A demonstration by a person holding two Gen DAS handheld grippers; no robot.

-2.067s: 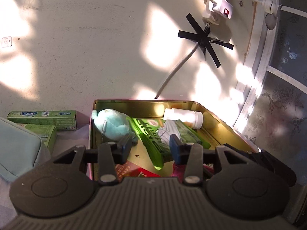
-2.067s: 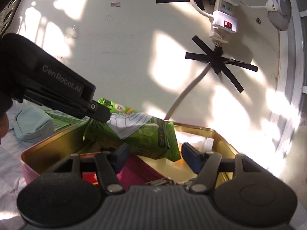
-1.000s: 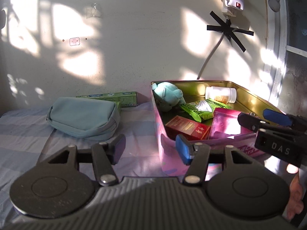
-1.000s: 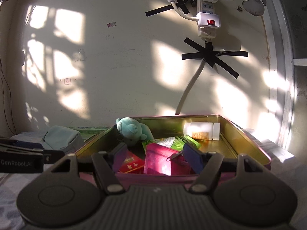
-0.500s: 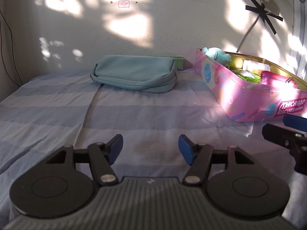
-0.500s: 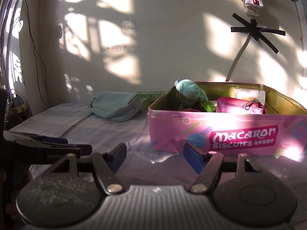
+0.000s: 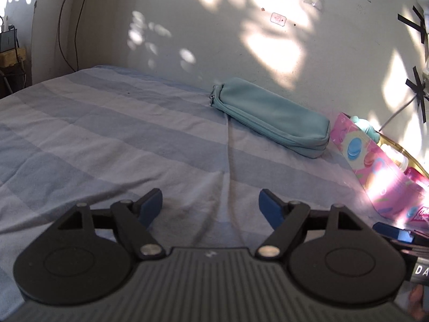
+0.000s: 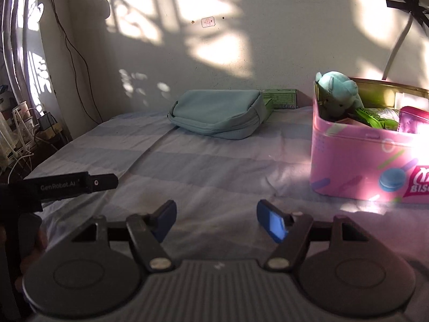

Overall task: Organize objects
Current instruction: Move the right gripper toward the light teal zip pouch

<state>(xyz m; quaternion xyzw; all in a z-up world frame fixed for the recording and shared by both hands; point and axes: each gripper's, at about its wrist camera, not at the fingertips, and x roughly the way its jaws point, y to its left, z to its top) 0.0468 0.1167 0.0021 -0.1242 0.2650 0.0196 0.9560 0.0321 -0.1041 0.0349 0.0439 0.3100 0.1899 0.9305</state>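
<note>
A pink biscuit tin (image 8: pixel 356 161) stands on the striped bed sheet at the right, holding a teal plush toy (image 8: pixel 337 94), a green packet (image 8: pixel 375 118) and a pink pouch (image 8: pixel 410 120). In the left wrist view the tin (image 7: pixel 375 166) shows at the right edge. A teal zip pouch (image 8: pixel 217 115) (image 7: pixel 270 123) lies by the wall, with a green box (image 8: pixel 280 98) behind it. My left gripper (image 7: pixel 210 204) hovers over bare sheet, its jaws opening with nothing between them. My right gripper (image 8: pixel 215 220) is open and empty, well short of the tin.
The bed sheet (image 7: pixel 107 139) stretches wide to the left and front. Cables and chargers (image 8: pixel 32 131) crowd the floor beyond the bed's left edge. A taped cable (image 8: pixel 399 43) runs down the wall behind the tin.
Both grippers have pulled back from the tin and swung left, so the tin slid toward the right edge of each view. The left jaws have spread wider.
</note>
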